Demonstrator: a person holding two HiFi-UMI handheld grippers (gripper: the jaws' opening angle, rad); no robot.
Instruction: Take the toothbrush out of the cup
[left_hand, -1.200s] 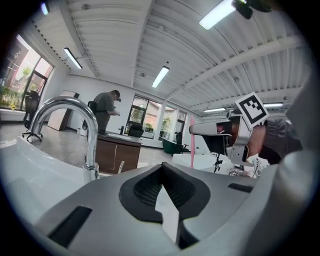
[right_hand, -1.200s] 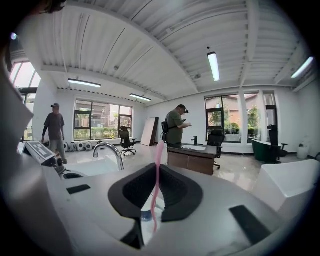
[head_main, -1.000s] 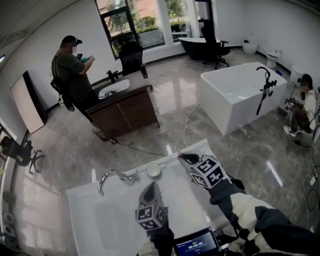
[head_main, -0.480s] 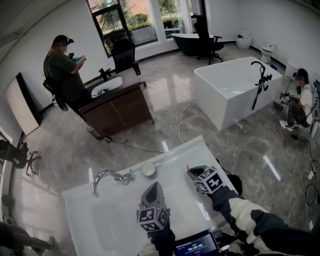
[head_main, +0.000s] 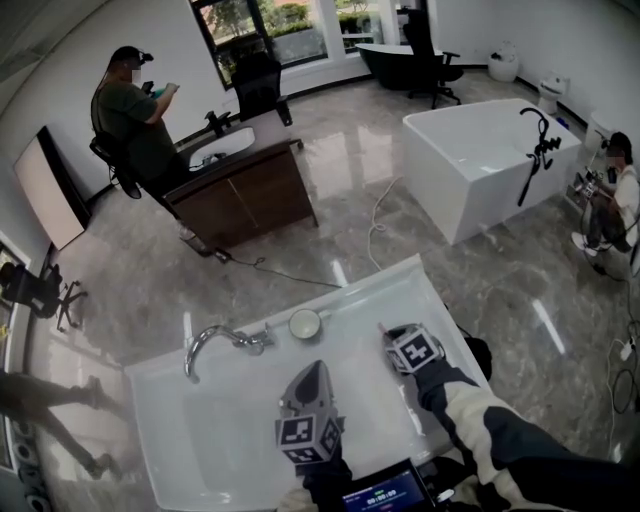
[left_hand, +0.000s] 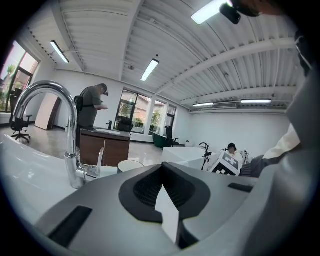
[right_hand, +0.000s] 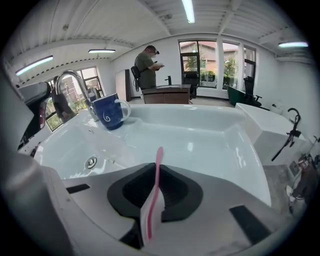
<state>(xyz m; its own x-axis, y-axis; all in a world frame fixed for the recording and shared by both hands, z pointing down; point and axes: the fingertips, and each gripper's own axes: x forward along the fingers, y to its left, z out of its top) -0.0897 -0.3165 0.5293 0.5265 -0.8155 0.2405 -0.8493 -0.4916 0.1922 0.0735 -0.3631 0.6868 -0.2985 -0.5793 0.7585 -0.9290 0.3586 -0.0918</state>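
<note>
The pink toothbrush (right_hand: 155, 182) stands upright between the jaws of my right gripper (right_hand: 151, 207), whose jaws are opening while the pads still hold the handle. That gripper (head_main: 388, 333) hangs low over the right side of the white washbasin (head_main: 360, 300). The blue cup (right_hand: 112, 113) stands at the basin's back rim beside the tap, and from above it shows as a pale round mouth (head_main: 305, 323). It sits apart from both grippers. My left gripper (head_main: 311, 377) is shut and empty, pointing across the basin toward the cup (left_hand: 131, 165).
A chrome tap (head_main: 208, 340) arches over the bowl at the left, with the drain (right_hand: 90, 161) below it. Beyond the basin are a marble floor, a wooden vanity (head_main: 248, 205), a white bathtub (head_main: 480, 165), a standing person (head_main: 135, 115) and a seated person (head_main: 612, 190).
My right gripper has come down with the toothbrush from above the basin's rim to low over its right side. The left gripper has hardly moved.
</note>
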